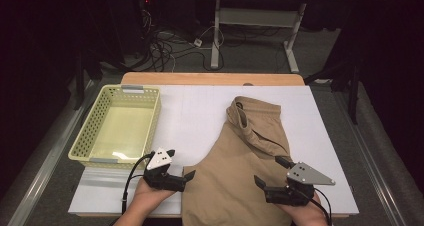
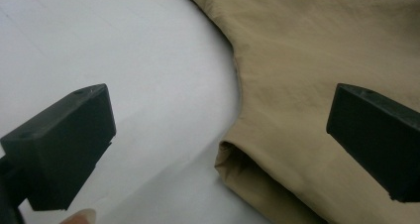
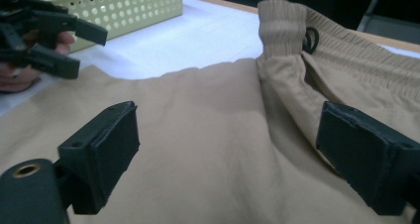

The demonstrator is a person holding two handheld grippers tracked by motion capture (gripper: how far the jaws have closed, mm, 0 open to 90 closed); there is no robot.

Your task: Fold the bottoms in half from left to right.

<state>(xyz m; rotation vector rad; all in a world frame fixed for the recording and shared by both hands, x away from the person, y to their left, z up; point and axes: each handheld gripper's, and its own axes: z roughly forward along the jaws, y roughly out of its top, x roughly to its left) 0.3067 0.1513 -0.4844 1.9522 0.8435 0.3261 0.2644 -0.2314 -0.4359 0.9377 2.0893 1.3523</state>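
One tabletop (image 1: 200,111), covered by a white sheet, carries everything shown. One pair of tan shorts (image 1: 240,161) lies flat on its right half, waistband at the far end and legs reaching the near edge. One pale yellow perforated basket (image 1: 120,126) stands at the far left, well apart from the shorts. Two tongs, one in each hand, sit at the near edge. Left tongs (image 1: 180,165): jaws spread wide and holding nothing, over the left edge of the shorts where a leg hem (image 2: 233,159) meets the white sheet. Right tongs (image 1: 270,170): jaws also apart, nothing pinched between them, above the cloth just below the waistband (image 3: 282,21).
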